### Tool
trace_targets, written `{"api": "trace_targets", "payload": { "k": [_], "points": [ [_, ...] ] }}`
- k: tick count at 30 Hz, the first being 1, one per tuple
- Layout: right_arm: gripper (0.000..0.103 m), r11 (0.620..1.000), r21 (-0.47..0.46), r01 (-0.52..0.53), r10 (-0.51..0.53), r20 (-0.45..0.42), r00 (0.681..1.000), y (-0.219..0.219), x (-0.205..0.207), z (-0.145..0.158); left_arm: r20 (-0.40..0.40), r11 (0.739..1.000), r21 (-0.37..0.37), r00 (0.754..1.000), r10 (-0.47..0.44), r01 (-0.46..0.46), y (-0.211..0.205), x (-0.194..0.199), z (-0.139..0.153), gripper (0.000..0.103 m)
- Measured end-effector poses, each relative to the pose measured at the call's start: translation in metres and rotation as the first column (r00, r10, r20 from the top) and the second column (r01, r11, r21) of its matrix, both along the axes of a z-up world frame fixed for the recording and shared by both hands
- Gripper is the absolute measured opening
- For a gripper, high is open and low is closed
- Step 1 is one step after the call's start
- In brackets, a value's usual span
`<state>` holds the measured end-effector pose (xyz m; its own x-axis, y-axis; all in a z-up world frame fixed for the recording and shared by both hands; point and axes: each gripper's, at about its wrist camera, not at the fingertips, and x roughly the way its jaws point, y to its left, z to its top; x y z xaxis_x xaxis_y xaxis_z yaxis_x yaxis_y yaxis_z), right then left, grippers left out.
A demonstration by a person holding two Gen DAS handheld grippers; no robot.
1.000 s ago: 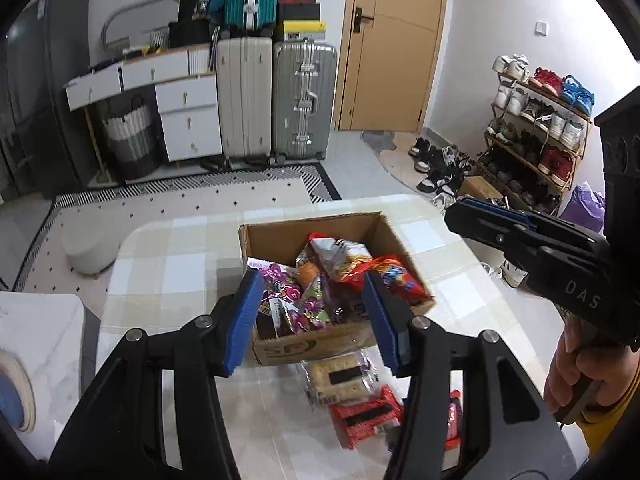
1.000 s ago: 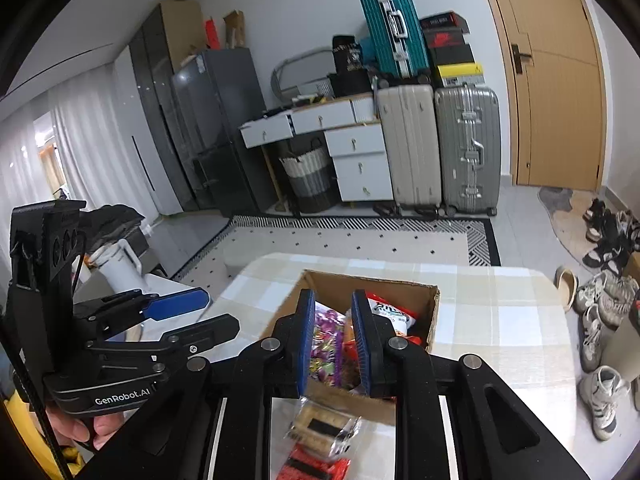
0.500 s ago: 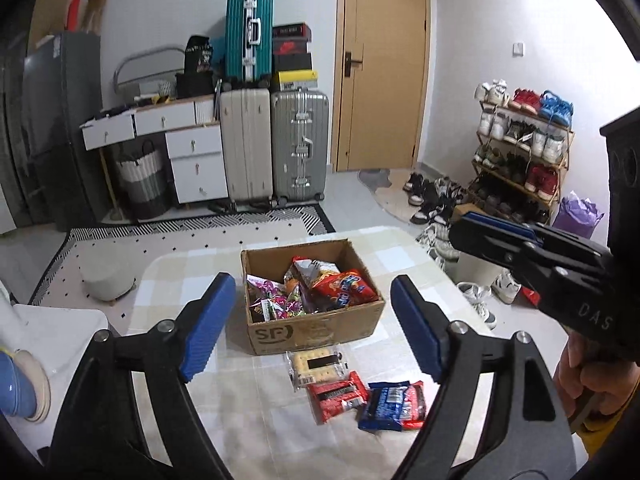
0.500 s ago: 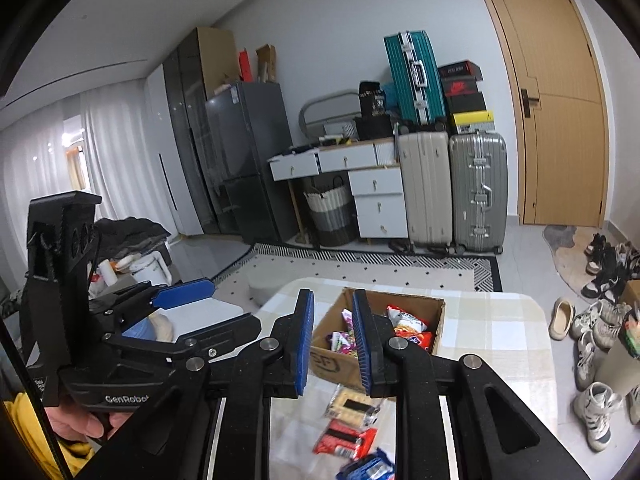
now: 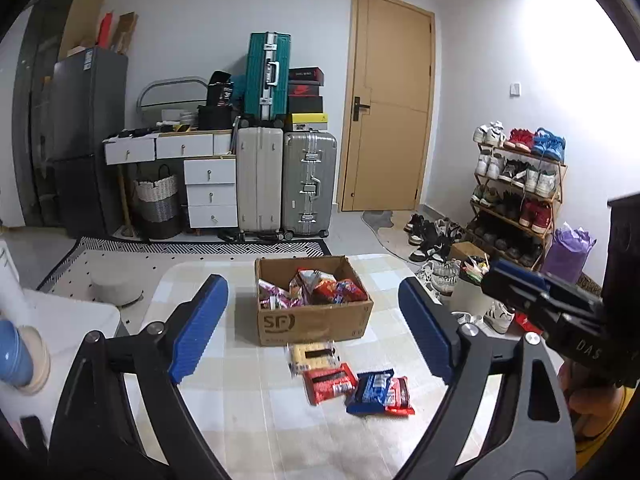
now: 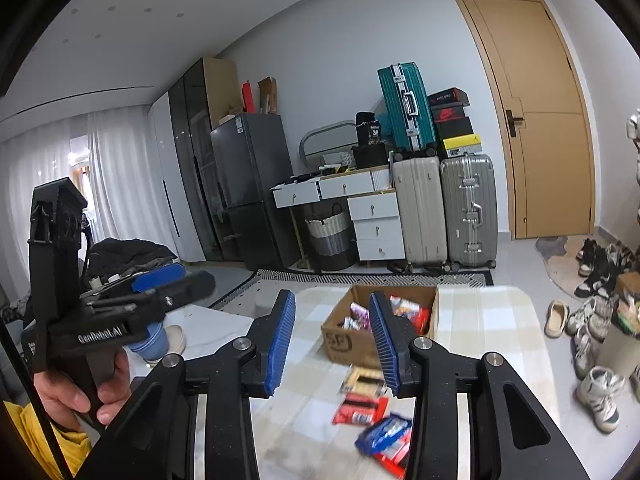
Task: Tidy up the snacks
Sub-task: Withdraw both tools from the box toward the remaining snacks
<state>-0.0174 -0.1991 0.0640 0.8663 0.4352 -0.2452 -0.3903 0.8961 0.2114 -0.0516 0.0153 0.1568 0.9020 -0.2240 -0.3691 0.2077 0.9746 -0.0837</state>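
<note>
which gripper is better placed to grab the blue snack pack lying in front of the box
Probably left. The left gripper is wide open and empty, with the blue snack pack between its fingers. The right gripper, just opening, shows a narrower gap and the pack low and off-centre.

In the right wrist view the three loose snack packets (image 6: 368,412) at about five o'clock of the cardboard box (image 6: 362,344) are smeared by motion, their printing unreadable, and the right gripper's (image 6: 334,340) blue fingers (image 6: 386,340) cover part of the box and the uppermost packet. The packets heaped in the box (image 5: 312,292) overlap in the left wrist view, so their number cannot be told. The shoe rack (image 5: 516,188) at three o'clock is partly behind the right gripper's body, and the blue cup (image 5: 14,354) at nine o'clock is cut by the frame edge.
</note>
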Motion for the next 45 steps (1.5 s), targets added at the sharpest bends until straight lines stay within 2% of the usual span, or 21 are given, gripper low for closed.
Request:
{"api": "trace_targets", "payload": {
  "k": [1,2,3,5,9,12,17,23,30,38,42,45],
  "points": [
    [0.043,1.0,0.008,0.004,-0.004,-0.002,1.0,-0.001,-0.005,-0.005,-0.001,1.0,-0.008,1.0,0.008,-0.008,0.004,-0.008,-0.005,0.089],
    [0.05,1.0,0.018,0.005,-0.005,-0.006,1.0,-0.001,-0.01,-0.011,-0.001,1.0,-0.016,1.0,0.012,-0.012,0.007,-0.016,-0.011,0.094],
    [0.054,1.0,0.031,0.005,-0.005,-0.006,1.0,-0.002,-0.015,-0.017,-0.003,1.0,-0.021,1.0,0.02,-0.02,0.01,-0.02,-0.019,0.103],
    [0.06,0.999,0.054,0.004,-0.004,-0.004,1.0,-0.003,-0.025,-0.031,-0.016,0.999,-0.035,0.999,0.035,-0.035,0.018,-0.032,-0.04,0.102],
    [0.089,0.996,0.088,0.014,-0.013,-0.014,1.0,-0.004,-0.037,-0.055,-0.098,0.998,-0.043,0.994,0.047,-0.051,0.026,-0.025,-0.088,0.102],
    [0.094,0.996,0.081,0.039,-0.037,-0.023,0.999,-0.003,-0.043,-0.078,-0.166,0.997,-0.027,0.984,0.069,-0.074,0.03,-0.019,-0.122,0.102],
    [0.096,0.998,0.012,0.059,-0.057,-0.115,0.992,0.005,-0.028,-0.118,-0.25,0.996,-0.042,0.966,0.062,-0.075,0.028,-0.002,-0.17,0.102],
    [0.096,0.997,-0.039,0.063,-0.069,-0.193,0.979,0.009,-0.014,-0.153,-0.302,0.999,-0.023,0.953,0.037,-0.046,0.013,0.027,-0.2,0.102],
    [0.097,0.996,-0.029,0.084,-0.088,-0.206,0.975,-0.001,0.0,-0.16,-0.344,1.0,-0.014,0.939,0.015,-0.021,0.001,0.048,-0.214,0.102],
    [0.097,0.991,-0.032,0.129,-0.133,-0.253,0.958,-0.016,0.017,-0.175,-0.409,1.0,-0.019,0.912,-0.025,0.019,-0.017,0.069,-0.236,0.102],
    [0.097,0.988,-0.041,0.146,-0.152,-0.264,0.952,-0.023,0.025,-0.182,-0.447,0.997,-0.023,0.891,-0.074,0.072,-0.036,0.09,-0.25,0.102],
    [0.097,0.988,-0.03,0.154,-0.156,-0.284,0.946,-0.03,0.032,-0.189,-0.496,0.991,-0.057,0.858,-0.13,0.118,-0.053,0.114,-0.261,0.102]
  ]
}}
